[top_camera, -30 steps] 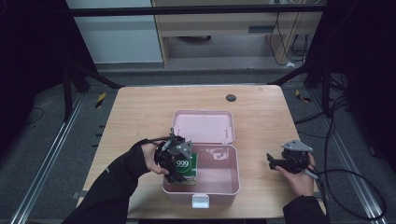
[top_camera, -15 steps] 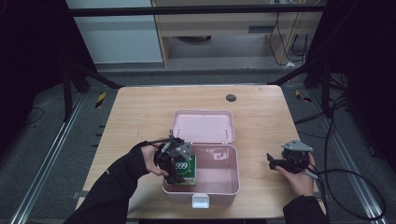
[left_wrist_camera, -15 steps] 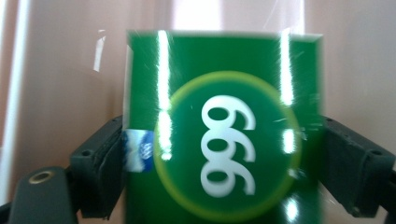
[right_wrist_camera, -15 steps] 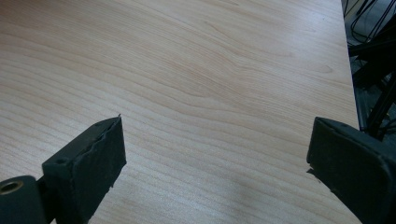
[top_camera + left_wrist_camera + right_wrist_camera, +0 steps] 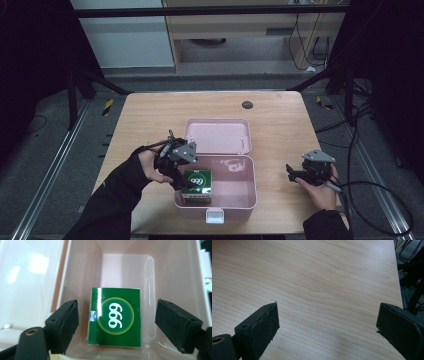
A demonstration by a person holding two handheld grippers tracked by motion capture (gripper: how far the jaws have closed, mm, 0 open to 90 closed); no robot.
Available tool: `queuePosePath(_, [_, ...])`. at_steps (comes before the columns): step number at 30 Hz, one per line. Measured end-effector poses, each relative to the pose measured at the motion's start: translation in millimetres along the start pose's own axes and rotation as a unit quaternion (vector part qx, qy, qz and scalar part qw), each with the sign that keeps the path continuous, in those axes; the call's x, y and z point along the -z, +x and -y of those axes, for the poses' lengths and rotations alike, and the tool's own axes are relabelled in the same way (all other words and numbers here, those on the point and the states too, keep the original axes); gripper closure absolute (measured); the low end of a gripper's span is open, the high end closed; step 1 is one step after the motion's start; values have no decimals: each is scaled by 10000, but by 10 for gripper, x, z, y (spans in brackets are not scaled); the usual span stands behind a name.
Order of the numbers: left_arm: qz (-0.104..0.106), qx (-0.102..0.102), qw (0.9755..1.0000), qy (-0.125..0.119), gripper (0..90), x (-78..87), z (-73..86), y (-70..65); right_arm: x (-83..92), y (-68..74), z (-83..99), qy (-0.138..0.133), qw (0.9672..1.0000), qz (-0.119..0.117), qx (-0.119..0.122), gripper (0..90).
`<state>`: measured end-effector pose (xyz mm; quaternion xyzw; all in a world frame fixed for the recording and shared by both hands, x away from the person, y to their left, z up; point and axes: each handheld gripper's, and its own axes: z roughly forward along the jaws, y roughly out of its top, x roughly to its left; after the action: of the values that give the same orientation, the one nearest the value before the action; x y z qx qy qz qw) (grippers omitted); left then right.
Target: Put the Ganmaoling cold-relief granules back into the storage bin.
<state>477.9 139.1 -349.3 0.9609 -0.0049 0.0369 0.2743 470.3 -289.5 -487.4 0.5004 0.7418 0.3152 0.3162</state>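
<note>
Your left tongs (image 5: 116,322) hang released straight over the green carton (image 5: 114,317), which lies flat in the near-left corner of the pink box (image 5: 247,200); your right tongs (image 5: 294,173), also released, wait well apart over the bench (image 5: 317,280).

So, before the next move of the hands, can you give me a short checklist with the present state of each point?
1. Green box lies inside the pink case: ok.
2. Left gripper free of the box, gap on both sides after its jaws have just been closing: ok.
3. Case lid open, lying flat behind: ok.
4. Right gripper open and empty above the bare table: ok.
5. Box flat on the case floor: cannot tell.
</note>
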Motion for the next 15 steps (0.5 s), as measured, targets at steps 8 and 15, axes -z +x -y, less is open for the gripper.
queuePosePath(8, [-391,277,9981,-396,245,308,130,-5,1,-2,3,-28,10000,6,-4,48])
queuePosePath(15, [-766,608,9934,-602,257,505,368,-11,2,-4,4,-13,10000,-12,-24,48])
